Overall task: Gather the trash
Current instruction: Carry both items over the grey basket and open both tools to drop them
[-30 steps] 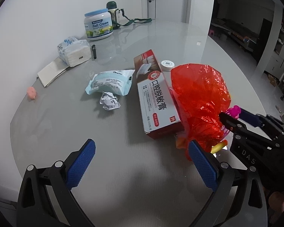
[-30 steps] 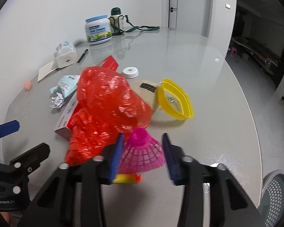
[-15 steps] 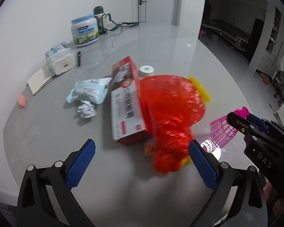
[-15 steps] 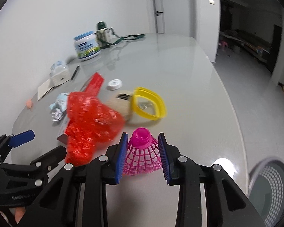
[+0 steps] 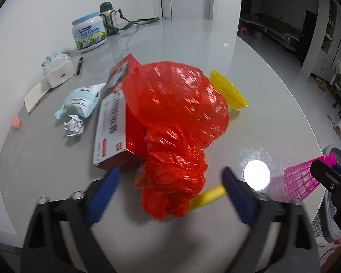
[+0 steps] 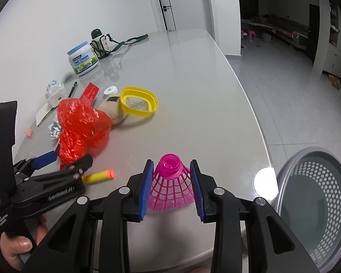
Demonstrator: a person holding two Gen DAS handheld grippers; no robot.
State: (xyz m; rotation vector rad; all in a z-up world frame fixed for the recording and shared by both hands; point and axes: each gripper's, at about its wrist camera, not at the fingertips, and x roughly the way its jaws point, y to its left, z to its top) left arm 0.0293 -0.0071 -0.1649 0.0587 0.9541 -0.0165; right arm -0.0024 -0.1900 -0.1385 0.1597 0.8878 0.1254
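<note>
Grey glossy round table (image 6: 193,72) against a white wall, door behind, dark room beyond on the far side.

Right gripper (image 6: 170,184): jaws pinching a pink plastic shuttlecock (image 6: 170,182), both blue pads pressed on its mesh skirt, cork end pointing away from the camera. It is held above the near edge of the table. Beside that edge, on the floor, stands a grey perforated bin (image 6: 316,204), to the right of the shuttlecock in the right wrist view.

Left gripper (image 5: 170,186): jaws spread and just been closing in. The lower knot of a crumpled red plastic bag (image 5: 177,132) sits between the pads; neither pad touches it. Left wrist view is motion-blurred near the fingers.

Near the table's near edge, under the bag's lower end, lies a yellow foam dart (image 6: 97,175) with an orange tip.

Touching the bag on its wall side: 1 red-and-white carton (image 5: 112,122). Behind the bag: a yellow plastic rim (image 6: 138,101).

Toward the wall edge: a pale blue wrapper (image 5: 79,102), a crumpled foil ball (image 5: 73,126), a tissue pack (image 5: 56,68), a black pen (image 5: 79,64).

At the far wall corner: a Full Cream tub (image 5: 89,35) and a green-capped bottle (image 5: 108,20) with a strap.
</note>
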